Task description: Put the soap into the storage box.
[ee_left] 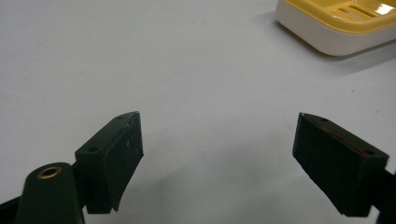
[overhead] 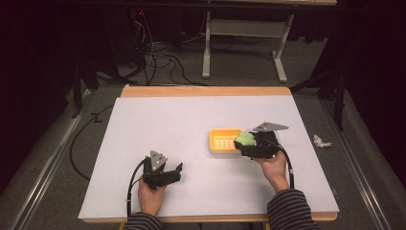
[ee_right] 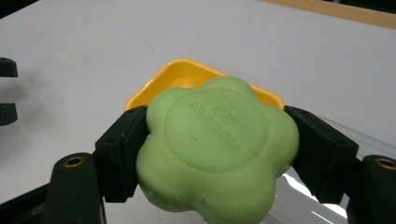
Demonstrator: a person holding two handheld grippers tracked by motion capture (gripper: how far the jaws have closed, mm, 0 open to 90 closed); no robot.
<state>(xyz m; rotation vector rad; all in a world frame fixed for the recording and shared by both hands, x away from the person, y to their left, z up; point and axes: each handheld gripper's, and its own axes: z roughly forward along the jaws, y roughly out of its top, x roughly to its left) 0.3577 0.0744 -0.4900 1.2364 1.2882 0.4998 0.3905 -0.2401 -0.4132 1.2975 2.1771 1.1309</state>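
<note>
Green soap (ee_right: 217, 144), flower-shaped with embossed lettering, clamped between the jaws of the right gripper (overhead: 253, 143); held at the right end of the yellow dish (overhead: 224, 140), just above its rim. Yellow dish slotted inside, white underneath, sitting on the white table (overhead: 163, 124) right of centre. Left gripper (ee_left: 217, 161) low over bare table near the front edge, jaws wide apart, nothing between them. Crumpled white scrap (overhead: 321, 141) on the floor beside the table.
</note>
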